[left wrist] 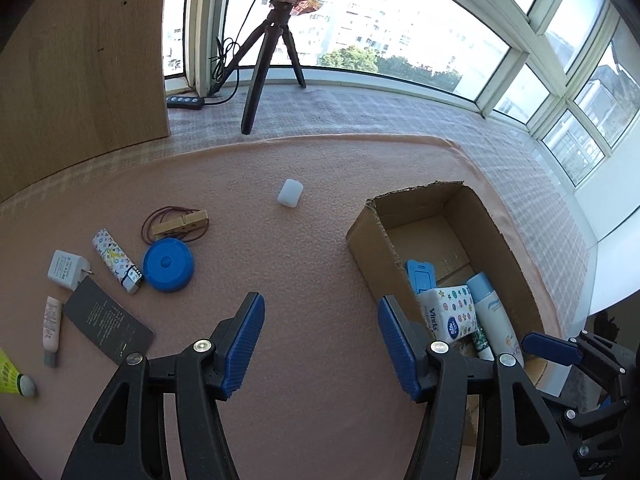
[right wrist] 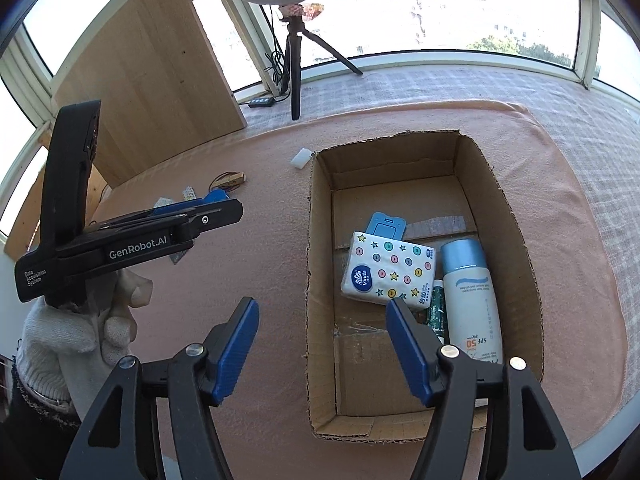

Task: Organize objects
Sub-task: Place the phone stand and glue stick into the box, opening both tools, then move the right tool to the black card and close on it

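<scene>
A cardboard box [left wrist: 370, 240] [right wrist: 320, 280] sits on the pink cloth. Inside lie a tissue pack [right wrist: 386, 272] [left wrist: 450, 310], a white sunscreen bottle [right wrist: 472, 304] [left wrist: 494, 316], a blue card [right wrist: 386, 226] and a small green tube [right wrist: 437, 306]. On the cloth to the left lie a blue round case [left wrist: 168, 264], a patterned lighter [left wrist: 116, 258], a clothespin with rubber band [left wrist: 180, 224], a white charger [left wrist: 66, 270], a dark card [left wrist: 108, 328], a small tube [left wrist: 52, 330], a shuttlecock [left wrist: 14, 376] and a white block [left wrist: 290, 193] [right wrist: 301, 158]. My left gripper [left wrist: 320, 344] is open above bare cloth. My right gripper [right wrist: 322, 348] is open over the box's near left wall.
A tripod [left wrist: 266, 60] with a ring light and a power strip [left wrist: 185, 102] stand at the back by the window. A wooden board [left wrist: 80, 60] leans at the left. My left gripper and its gloved hand [right wrist: 80, 332] show left of the box in the right wrist view.
</scene>
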